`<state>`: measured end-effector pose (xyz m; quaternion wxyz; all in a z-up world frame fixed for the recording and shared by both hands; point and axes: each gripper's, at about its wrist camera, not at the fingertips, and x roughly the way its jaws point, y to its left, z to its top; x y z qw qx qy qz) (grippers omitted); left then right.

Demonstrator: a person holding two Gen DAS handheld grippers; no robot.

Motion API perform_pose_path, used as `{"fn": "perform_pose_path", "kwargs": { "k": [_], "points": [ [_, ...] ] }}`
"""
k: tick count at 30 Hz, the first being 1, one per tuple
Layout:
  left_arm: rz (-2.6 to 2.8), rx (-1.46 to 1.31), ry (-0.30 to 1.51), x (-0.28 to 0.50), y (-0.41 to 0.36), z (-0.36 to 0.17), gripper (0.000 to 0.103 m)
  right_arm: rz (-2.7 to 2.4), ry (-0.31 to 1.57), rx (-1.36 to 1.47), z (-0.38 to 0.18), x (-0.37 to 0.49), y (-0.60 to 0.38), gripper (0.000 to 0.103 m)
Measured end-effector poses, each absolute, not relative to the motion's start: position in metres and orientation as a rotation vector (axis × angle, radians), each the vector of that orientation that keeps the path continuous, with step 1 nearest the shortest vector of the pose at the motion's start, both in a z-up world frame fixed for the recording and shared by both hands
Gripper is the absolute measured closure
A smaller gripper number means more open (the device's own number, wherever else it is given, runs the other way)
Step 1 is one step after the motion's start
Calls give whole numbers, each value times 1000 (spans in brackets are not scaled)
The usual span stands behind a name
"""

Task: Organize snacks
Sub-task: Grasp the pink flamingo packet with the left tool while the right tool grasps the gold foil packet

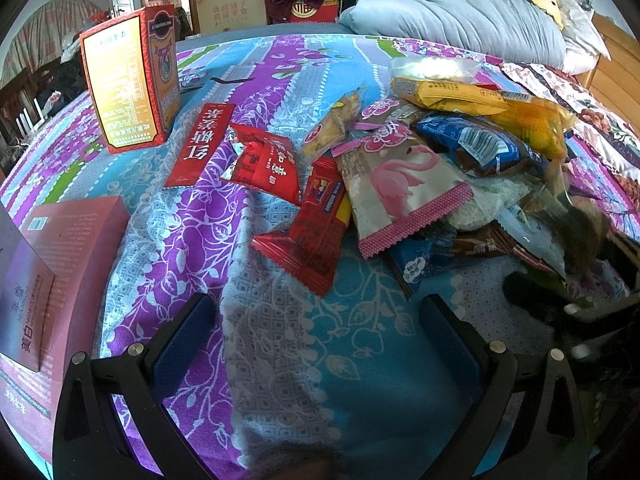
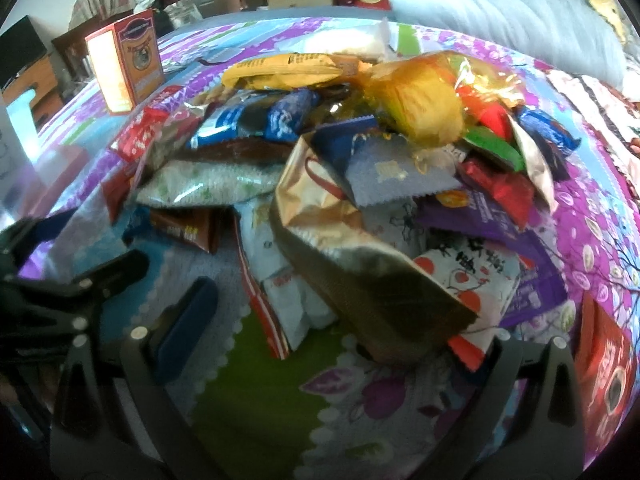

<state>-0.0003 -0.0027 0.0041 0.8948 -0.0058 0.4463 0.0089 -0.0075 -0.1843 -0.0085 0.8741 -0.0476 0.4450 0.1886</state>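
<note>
Floral bedspread (image 1: 280, 360), snack pile (image 2: 360, 152) blurred, lower packets buried.

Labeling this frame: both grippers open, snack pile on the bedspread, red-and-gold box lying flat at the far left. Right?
One error: the red-and-gold box stands upright, not flat, as the left wrist view shows. The rest holds: left gripper and right gripper are open, and the snack pile lies on the bedspread.

Left gripper (image 1: 316, 320) and right gripper (image 2: 344, 316) both low, jaws spread wide, nothing between them.
</note>
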Motion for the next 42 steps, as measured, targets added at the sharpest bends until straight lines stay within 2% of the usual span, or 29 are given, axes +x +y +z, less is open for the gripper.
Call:
{"fn": "perform_pose_path", "kwargs": {
  "k": [3,5,10,13,15,17,21,23,24,26,34,39,41,42],
  "points": [
    [-16,-7,942,-1,-1,8,1,410,941,-1,4,-21,-206,0],
    [-59,-26,935,-5,0,16,9,410,926,49,12,-35,-222,0],
    [-165,-81,843,2,1,51,9,439,953,131,14,-55,-248,0],
    [-166,-247,847,31,12,61,10,441,966,194,12,-58,-255,0],
    [-179,-303,867,50,11,61,25,442,976,227,11,-58,-258,0],
    [-203,-296,972,68,0,47,59,448,984,251,11,-58,-260,0],
    [-178,-257,984,68,-10,38,58,470,985,249,15,-61,-260,0],
    [-168,-237,978,64,-12,39,68,483,974,216,19,-62,-258,10],
    [-170,-215,973,61,-14,41,69,486,970,198,21,-61,-258,13],
    [-172,-145,963,50,-19,47,71,489,956,152,25,-58,-257,31],
    [-172,-153,904,9,9,76,73,579,901,70,41,-25,-243,32],
    [-170,-190,882,0,20,89,73,603,969,-41,18,0,-208,37],
    [-178,-199,873,-5,22,94,73,558,980,-79,9,4,-205,60],
    [-178,-201,869,-7,23,98,73,545,976,-67,10,3,-210,68]
  ]
}}
